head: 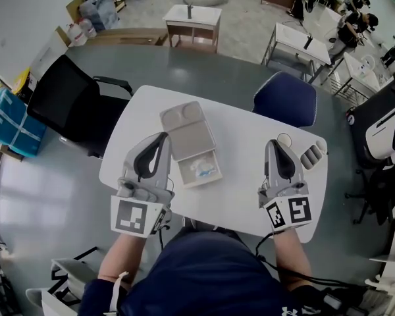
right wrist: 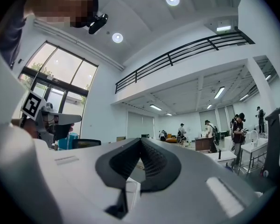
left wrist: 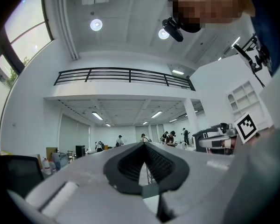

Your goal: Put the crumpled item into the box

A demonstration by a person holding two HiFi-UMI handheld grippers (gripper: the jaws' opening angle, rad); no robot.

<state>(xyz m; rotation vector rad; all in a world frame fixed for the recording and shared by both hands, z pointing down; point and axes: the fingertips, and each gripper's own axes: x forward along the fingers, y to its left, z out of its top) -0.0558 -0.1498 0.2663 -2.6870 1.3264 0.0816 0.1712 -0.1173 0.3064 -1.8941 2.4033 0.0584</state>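
Observation:
On the white table (head: 243,143) lies an open grey box (head: 191,140), its lid folded back toward the far side. The crumpled item (head: 203,170), a pale bluish-white wad, lies inside the box's near tray. My left gripper (head: 162,136) rests on the table just left of the box, jaws shut and empty. Right of the box, my right gripper (head: 276,143) also lies shut with nothing in it. In the left gripper view the left gripper (left wrist: 143,144) has its ribbed pads pressed together; the right gripper (right wrist: 140,139) looks the same in its own view. Neither gripper view shows the box.
A small grey slotted piece (head: 311,155) and a round disc (head: 284,139) lie at the table's right end. A black chair (head: 66,104) stands at the left and a blue chair (head: 286,97) beyond the far edge. People work at distant desks.

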